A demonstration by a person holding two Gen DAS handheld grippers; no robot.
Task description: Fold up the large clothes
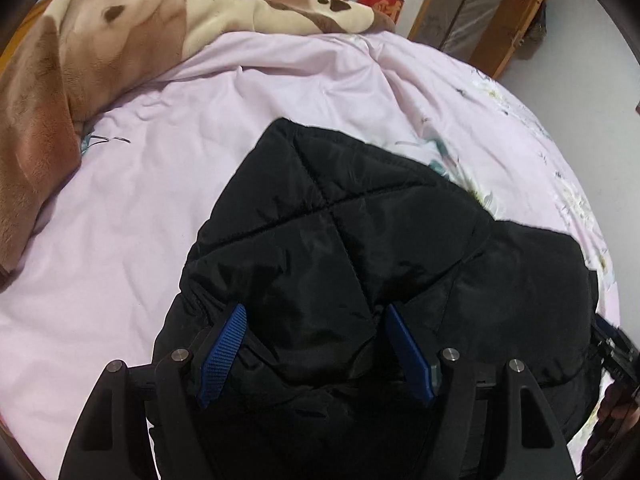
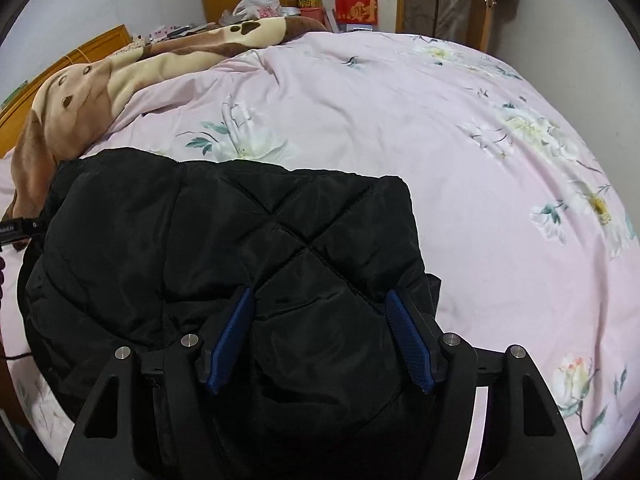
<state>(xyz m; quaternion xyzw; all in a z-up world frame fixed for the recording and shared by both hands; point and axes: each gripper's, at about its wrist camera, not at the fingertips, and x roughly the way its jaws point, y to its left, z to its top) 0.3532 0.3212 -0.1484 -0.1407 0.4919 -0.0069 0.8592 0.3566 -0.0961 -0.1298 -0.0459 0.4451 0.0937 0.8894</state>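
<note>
A black quilted jacket (image 1: 340, 240) lies on the near part of a bed covered by a pale pink flowered sheet (image 1: 160, 200). The left gripper (image 1: 316, 320) is over the jacket's near edge, its blue pads (image 1: 222, 354) spread wide with padded fabric bulging between them; whether they press on the fabric cannot be told. The right gripper (image 2: 320, 304) stands likewise over the jacket (image 2: 200, 232), jaws wide, fabric between, grip not discernible. A brown and cream blanket (image 1: 80, 60) is heaped at the sheet's (image 2: 440, 140) far side. Boxes (image 2: 356, 6) and a plastic bag (image 2: 256, 4) stand beyond.
</note>
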